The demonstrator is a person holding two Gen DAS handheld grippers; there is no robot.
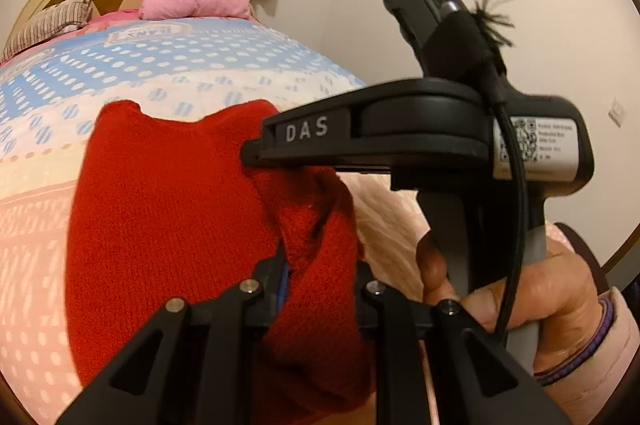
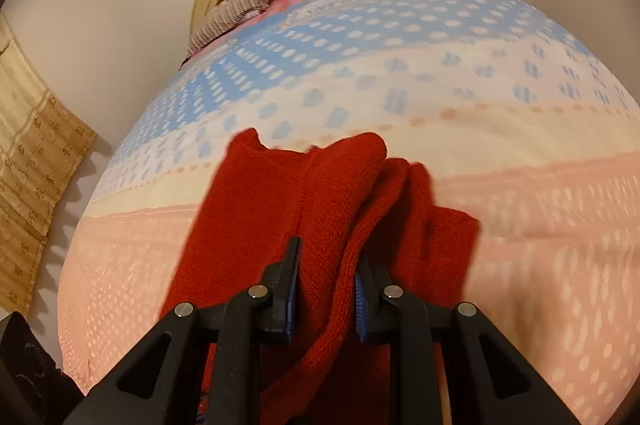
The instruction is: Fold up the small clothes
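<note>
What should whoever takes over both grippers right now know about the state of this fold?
Left gripper: shut on a bunched edge of the red knit garment.
Right gripper: shut on another gathered edge of the same garment; in the left wrist view it sits just right of the left one, in a hand.
Garment: held at two points, its far part against the dotted bedspread, creased rather than flat.
Done: both edges gripped.
Left: carry the fold over, lay it flat, release, probably smooth it.
</note>
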